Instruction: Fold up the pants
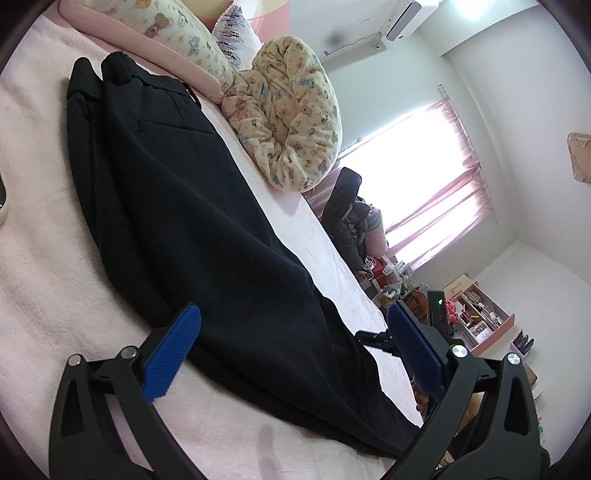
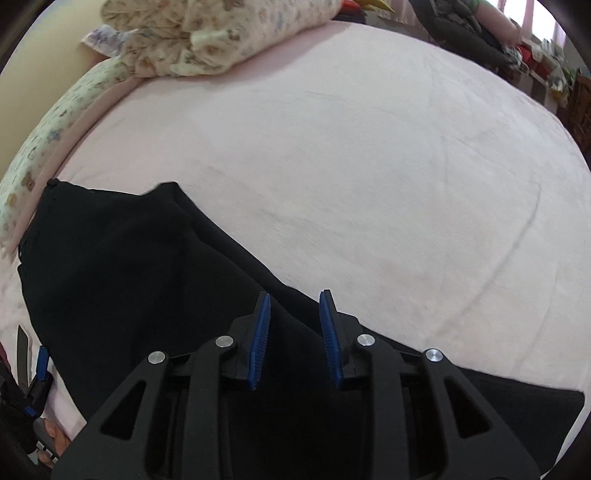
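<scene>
Black pants (image 1: 192, 221) lie flat on a pink bed, folded lengthwise with one leg over the other, waistband at the far end near the pillows. My left gripper (image 1: 293, 321) is wide open, its blue pads straddling the legs just above the cloth. The pants also show in the right wrist view (image 2: 129, 280). My right gripper (image 2: 293, 306) is partly open above the edge of the pants, holding nothing. The left gripper shows at that view's lower left edge (image 2: 38, 373).
The pink bed cover (image 2: 369, 166) stretches wide beyond the pants. A teddy-print quilt bundle (image 1: 291, 122) and a pillow (image 1: 177, 29) sit at the head. The bed's edge (image 1: 354, 280) drops to a chair with clothes, a cluttered desk and a window.
</scene>
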Demonstrator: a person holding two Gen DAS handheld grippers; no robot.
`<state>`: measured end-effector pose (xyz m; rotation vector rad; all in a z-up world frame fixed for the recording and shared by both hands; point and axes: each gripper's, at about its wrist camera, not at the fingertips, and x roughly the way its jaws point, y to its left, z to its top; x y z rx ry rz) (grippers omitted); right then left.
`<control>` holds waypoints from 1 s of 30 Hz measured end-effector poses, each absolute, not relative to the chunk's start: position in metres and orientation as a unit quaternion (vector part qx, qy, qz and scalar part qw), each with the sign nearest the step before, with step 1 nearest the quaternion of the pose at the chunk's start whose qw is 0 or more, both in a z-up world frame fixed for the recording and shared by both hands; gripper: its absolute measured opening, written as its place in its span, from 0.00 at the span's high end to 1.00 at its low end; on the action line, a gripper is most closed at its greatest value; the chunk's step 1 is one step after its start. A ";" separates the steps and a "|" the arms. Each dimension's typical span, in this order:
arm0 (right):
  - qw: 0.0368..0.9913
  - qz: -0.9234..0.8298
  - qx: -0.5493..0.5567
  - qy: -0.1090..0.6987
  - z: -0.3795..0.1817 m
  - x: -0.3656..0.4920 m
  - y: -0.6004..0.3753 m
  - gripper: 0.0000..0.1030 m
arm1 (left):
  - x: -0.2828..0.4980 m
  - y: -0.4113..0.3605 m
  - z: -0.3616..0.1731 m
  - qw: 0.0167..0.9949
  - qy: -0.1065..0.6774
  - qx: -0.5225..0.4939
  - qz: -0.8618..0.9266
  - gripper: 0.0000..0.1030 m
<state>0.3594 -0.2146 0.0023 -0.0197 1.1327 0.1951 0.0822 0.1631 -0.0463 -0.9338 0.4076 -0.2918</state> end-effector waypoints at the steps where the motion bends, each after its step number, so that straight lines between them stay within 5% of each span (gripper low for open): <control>1: 0.834 0.093 -0.004 0.543 -0.001 0.361 -0.218 0.72 | 0.082 0.163 -0.046 0.863 0.194 -0.446 -0.140 0.02; 3: 0.825 0.079 -0.025 0.559 -0.013 0.356 -0.217 0.92 | 0.082 0.163 -0.046 0.863 0.194 -0.446 -0.140 0.02; 4: 0.828 0.063 -0.039 0.556 -0.015 0.355 -0.217 0.93 | 0.082 0.163 -0.046 0.863 0.194 -0.446 -0.140 0.02; 9: 0.845 0.035 -0.004 0.534 -0.016 0.355 -0.225 0.92 | 0.082 0.164 -0.047 0.862 0.194 -0.447 -0.141 0.02; 12: 0.884 0.036 0.032 0.465 0.016 0.330 -0.240 0.69 | 0.082 0.165 -0.047 0.860 0.194 -0.449 -0.142 0.02; 15: 0.897 0.069 0.104 0.423 0.035 0.301 -0.265 0.69 | 0.082 0.165 -0.047 0.860 0.193 -0.450 -0.143 0.02; 21: 0.850 0.035 0.151 0.503 -0.033 0.298 -0.294 0.73 | 0.081 0.165 -0.046 0.860 0.193 -0.449 -0.144 0.02; 27: 0.882 0.031 0.226 0.412 -0.006 0.267 -0.316 0.72 | 0.080 0.165 -0.045 0.862 0.192 -0.447 -0.146 0.02; 30: 0.865 -0.011 0.262 0.427 -0.016 0.271 -0.346 0.72 | 0.081 0.164 -0.044 0.863 0.192 -0.443 -0.147 0.02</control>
